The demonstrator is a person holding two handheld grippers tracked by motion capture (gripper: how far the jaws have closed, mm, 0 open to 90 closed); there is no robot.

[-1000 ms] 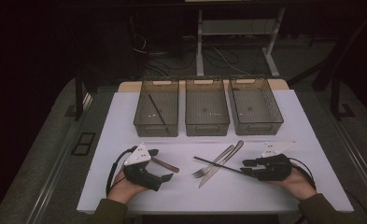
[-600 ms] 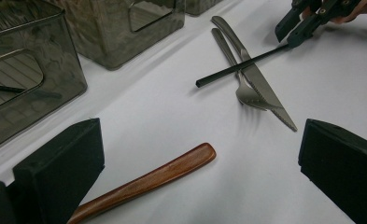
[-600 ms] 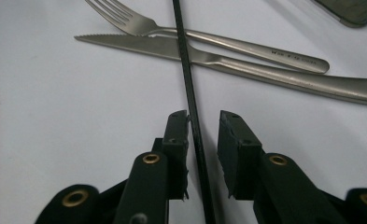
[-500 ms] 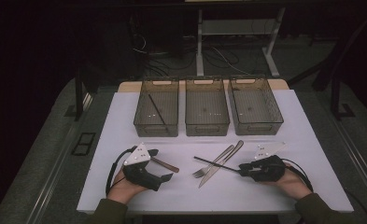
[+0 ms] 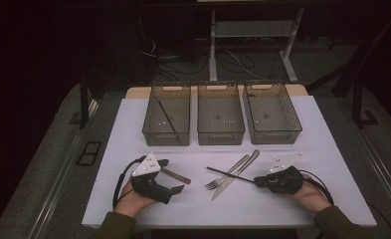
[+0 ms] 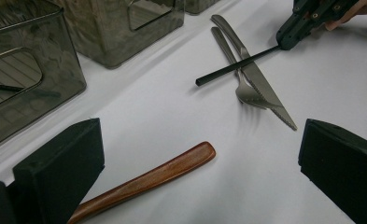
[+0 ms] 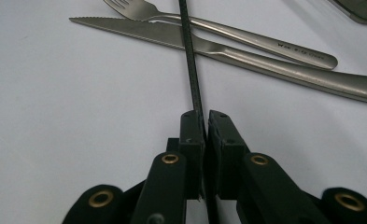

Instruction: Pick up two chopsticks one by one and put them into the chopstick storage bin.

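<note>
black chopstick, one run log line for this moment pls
right tool: just closed on black chopstick | chopstick: across knife and fork | left tool: open

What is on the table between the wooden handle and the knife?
Nothing. The left gripper view shows bare white table between the wooden handle and the knife.

My left hand (image 5: 133, 196) rests low on the near left of the table, wrapped round the black two-jaw left gripper (image 5: 170, 175) with its grey three-cornered plate on top; the jaws point right toward the middle and stand wide apart, nothing between them. My right hand (image 5: 310, 194) lies on the near right, holding the black right gripper (image 5: 256, 180) level and pointing left. Its jaws have just been closing and now pinch the end of a thin black stick (image 7: 190, 70), the pads (image 7: 193, 135) nearly meeting.
</note>
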